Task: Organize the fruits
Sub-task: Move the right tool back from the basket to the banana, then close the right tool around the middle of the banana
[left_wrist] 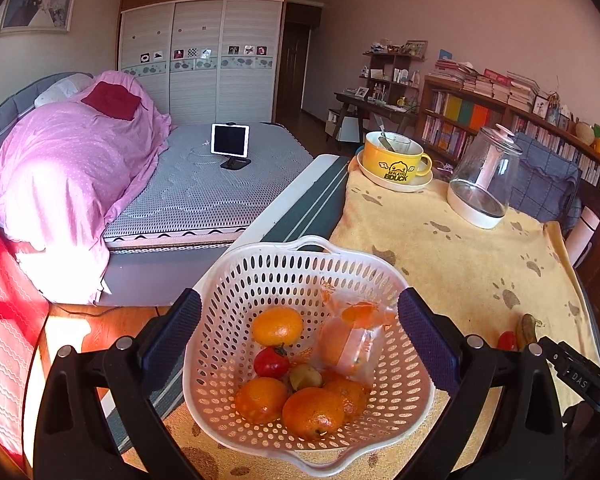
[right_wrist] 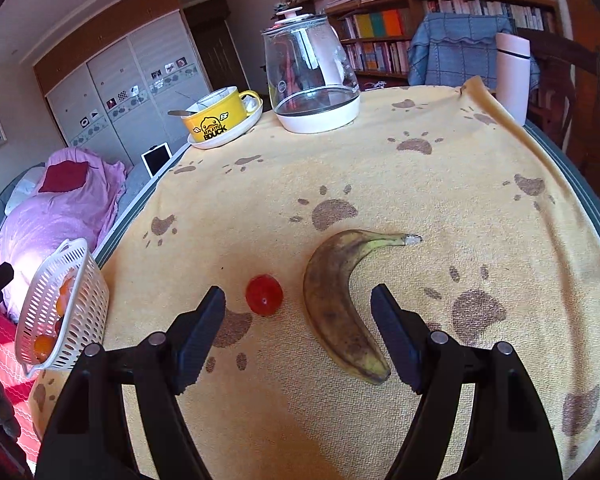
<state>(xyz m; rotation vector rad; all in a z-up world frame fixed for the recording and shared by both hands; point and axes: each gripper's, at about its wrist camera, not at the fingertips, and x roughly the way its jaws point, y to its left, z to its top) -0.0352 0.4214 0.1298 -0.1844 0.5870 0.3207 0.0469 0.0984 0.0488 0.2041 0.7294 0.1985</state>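
A white perforated basket (left_wrist: 260,276) is tilted toward the camera, and my left gripper (left_wrist: 300,312) is shut on its two side walls. Inside lie several oranges (left_wrist: 278,326), a red tomato (left_wrist: 271,362), a small yellow-green fruit (left_wrist: 306,376) and an orange in a clear wrapper (left_wrist: 348,344). On the yellow paw-print towel (right_wrist: 440,184) lie a spotted banana (right_wrist: 336,300) and a second red tomato (right_wrist: 265,294). My right gripper (right_wrist: 298,296) hangs open just above them, with both between its fingers. The basket (right_wrist: 76,304) shows at the table's left edge.
A yellow duck mug (right_wrist: 216,118) on a saucer and a glass kettle (right_wrist: 312,76) stand at the far end of the table. A pale flask (right_wrist: 512,76) stands at the far right corner. A bed (left_wrist: 204,188) lies beyond the table's left edge.
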